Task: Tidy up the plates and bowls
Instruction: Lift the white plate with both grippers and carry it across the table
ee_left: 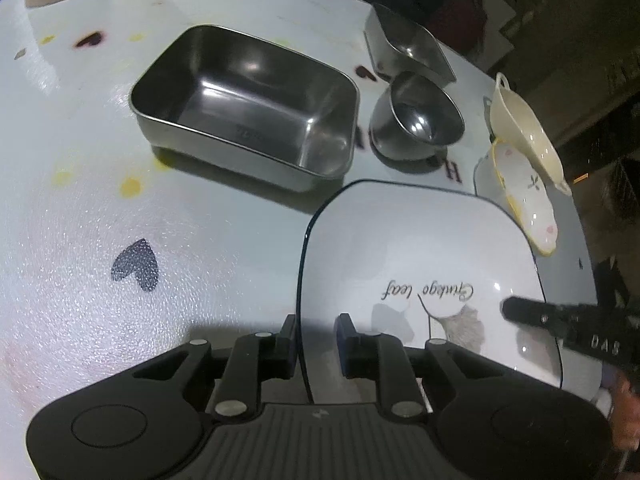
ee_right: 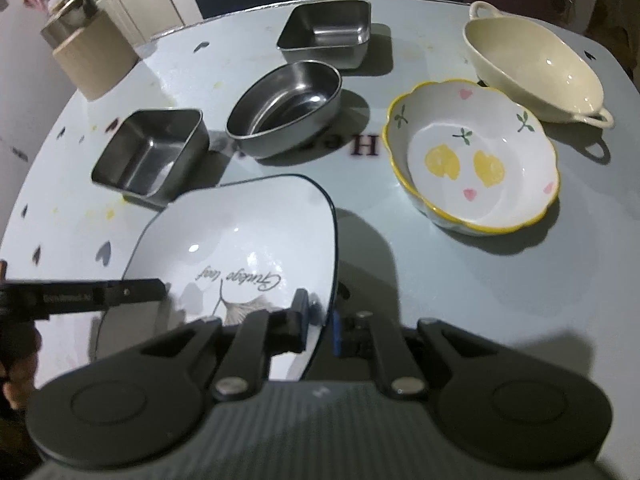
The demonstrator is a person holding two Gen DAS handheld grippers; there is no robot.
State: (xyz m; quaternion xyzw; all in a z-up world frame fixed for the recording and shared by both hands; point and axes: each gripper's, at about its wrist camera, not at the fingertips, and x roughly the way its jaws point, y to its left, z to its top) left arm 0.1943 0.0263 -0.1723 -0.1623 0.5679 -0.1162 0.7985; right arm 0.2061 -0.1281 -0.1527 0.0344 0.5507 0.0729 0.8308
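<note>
I have the square white plate point(ee_right: 240, 236) by both side rims: my left gripper point(ee_left: 316, 336) straddles its left edge and my right gripper point(ee_right: 320, 316) straddles its right edge. The right one looks clenched on the rim. The left one shows a gap on both sides of the edge, so I judge it loosely set, not biting. The plate sits at about 6 o'clock on the table point(ee_left: 100, 160), nearest me. Three steel tins and bowls run from 10 to 12 o'clock, the flowered bowl point(ee_right: 476, 160) lies at 2 o'clock, and the cream handled bowl point(ee_right: 536, 68) sits beyond it. To do this well, I want both grips equally firm before any lift. I keep the plate level so it cannot pivot out of the weaker side, raise it straight up, and clear the steel square tin point(ee_right: 150, 152) just beyond its far corner.
</note>
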